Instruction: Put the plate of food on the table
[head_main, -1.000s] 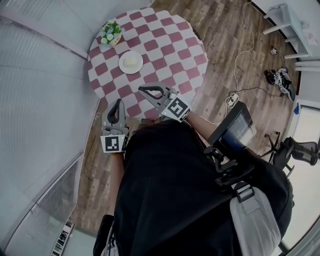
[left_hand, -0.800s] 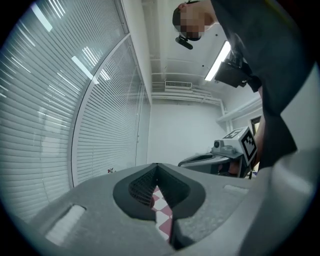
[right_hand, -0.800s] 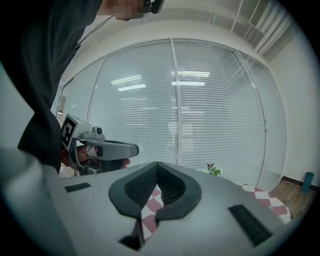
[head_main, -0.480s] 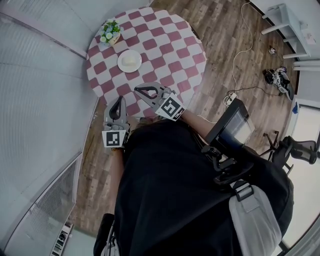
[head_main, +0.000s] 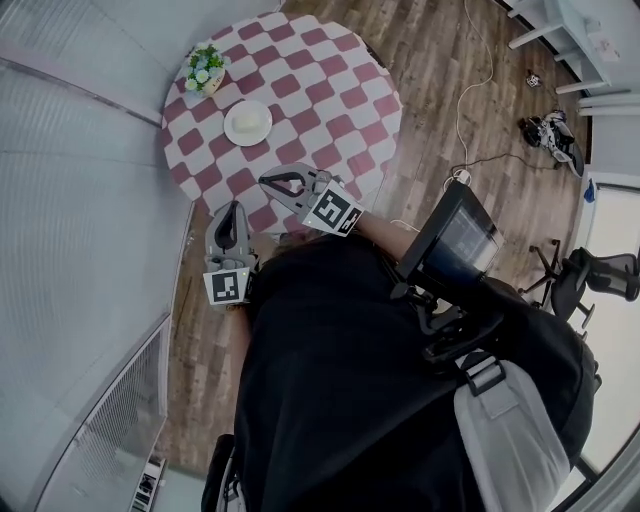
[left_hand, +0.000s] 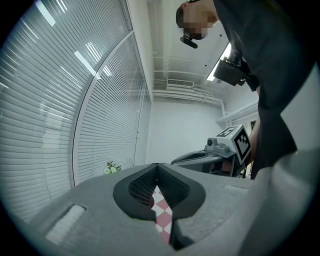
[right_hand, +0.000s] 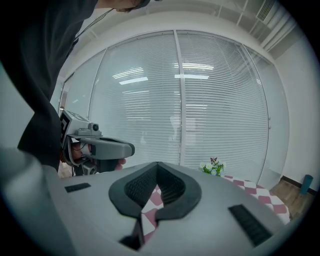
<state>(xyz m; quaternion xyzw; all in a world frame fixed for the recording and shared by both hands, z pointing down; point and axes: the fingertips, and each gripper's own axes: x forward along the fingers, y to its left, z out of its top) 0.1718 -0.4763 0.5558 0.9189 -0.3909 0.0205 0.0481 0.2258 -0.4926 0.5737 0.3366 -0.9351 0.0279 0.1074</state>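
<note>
**Head view.** A round surface (head_main: 330, 110) under a red-and-white chequered cloth carries a small pot of white and green flowers (head_main: 205, 70). Just beside the pot, on the person's side of it, sits a small round white plate (head_main: 248, 122) with a pale mound of food (head_main: 250, 121) whose kind cannot be told. The plate rests flat on the cloth, so the task looks complete. The grey left tongs (head_main: 234, 207) and grey right tongs (head_main: 268, 180), each with a square-marker cube, hang beyond the plate from the pot. Both are well apart from the pot and touch nothing

**Left gripper view.** The left tongs are closed tip to tip and hold nothing; only chequered cloth shows through the slot below the tips. The pot stands far off to the left, and the right tongs (left_hand: 177, 161) lie to the right of it

**Right gripper view.** The right tongs are fully closed and empty. The pot stands ahead to the right, with the left tongs (right_hand: 131, 148) to the left of it. The plate is not in this view

**Handling, as a judgement.** The plate is probably glazed ceramic, so stiff, brittle, fairly light and smooth. The food appears to lie loose on it. Any further hold should pinch the bare rim and keep the plate level
</note>
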